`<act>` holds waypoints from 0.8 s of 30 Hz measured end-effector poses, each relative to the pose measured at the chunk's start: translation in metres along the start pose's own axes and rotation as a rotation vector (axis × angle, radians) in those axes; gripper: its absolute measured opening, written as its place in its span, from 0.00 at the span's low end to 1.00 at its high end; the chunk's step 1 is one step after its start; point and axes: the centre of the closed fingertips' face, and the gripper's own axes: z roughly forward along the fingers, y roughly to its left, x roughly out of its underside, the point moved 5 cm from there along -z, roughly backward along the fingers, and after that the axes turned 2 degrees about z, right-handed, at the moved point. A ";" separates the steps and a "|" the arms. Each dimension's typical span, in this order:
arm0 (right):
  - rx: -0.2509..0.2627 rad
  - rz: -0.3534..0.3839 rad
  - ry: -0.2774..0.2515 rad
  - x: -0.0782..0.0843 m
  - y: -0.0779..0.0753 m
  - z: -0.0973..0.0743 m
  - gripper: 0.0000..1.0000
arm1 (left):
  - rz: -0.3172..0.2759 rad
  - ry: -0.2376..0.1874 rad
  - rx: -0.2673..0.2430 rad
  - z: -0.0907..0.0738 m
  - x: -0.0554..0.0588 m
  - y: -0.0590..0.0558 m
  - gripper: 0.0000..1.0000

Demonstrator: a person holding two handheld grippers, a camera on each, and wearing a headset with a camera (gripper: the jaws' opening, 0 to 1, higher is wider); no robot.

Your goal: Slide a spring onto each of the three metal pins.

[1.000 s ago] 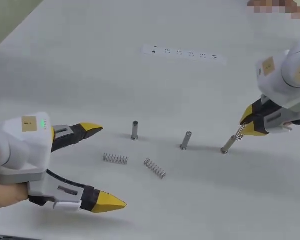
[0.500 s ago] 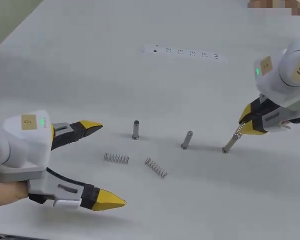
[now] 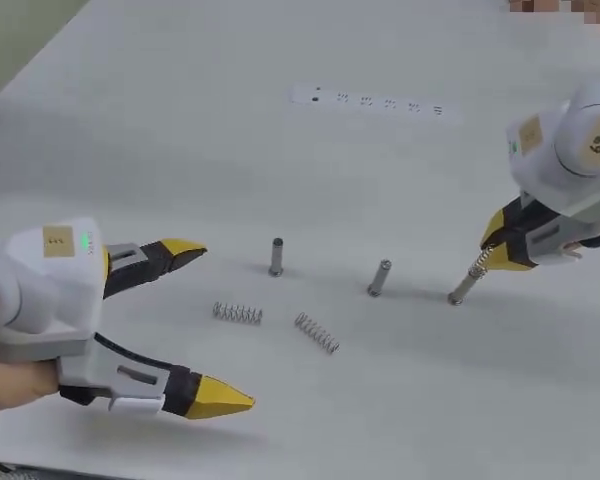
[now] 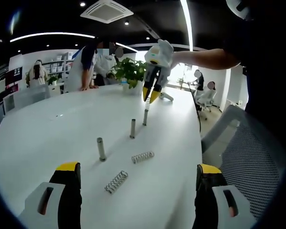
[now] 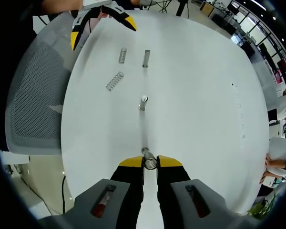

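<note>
Three metal pins stand on the white table: a left pin [image 3: 277, 256], a middle pin [image 3: 380, 278] and a right pin [image 3: 464, 286]. My right gripper [image 3: 502, 252] is shut on a spring [image 3: 480, 263], whose lower end meets the top of the right pin. In the right gripper view that spring [image 5: 150, 162] sits between the yellow tips, right over the pin's top. Two loose springs lie flat: one [image 3: 237, 313] near the left pin, another [image 3: 316, 333] just right of it. My left gripper [image 3: 212, 330] is open, hovering at the near left.
A white power strip [image 3: 375, 103] lies flat at the far side of the table. A mesh office chair [image 4: 245, 157] stands beside the table edge. People and a potted plant [image 4: 131, 71] are at the far end of the table.
The right gripper with its spring has shifted slightly along the right pin; the head camera has moved a little. The left gripper and loose springs stay put.
</note>
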 end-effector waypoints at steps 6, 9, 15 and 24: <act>-0.011 0.006 0.004 0.001 0.002 0.003 0.07 | -0.004 0.000 -0.003 0.000 0.000 0.001 0.98; -0.012 0.003 0.008 0.001 0.001 0.005 0.07 | -0.003 0.001 -0.003 -0.001 0.000 0.001 0.98; -0.010 -0.008 0.015 0.001 0.001 0.009 0.07 | -0.005 0.002 -0.010 -0.002 0.000 0.003 0.98; -0.017 -0.009 0.021 0.003 0.001 0.014 0.07 | -0.005 0.002 -0.011 -0.003 0.000 0.004 0.98</act>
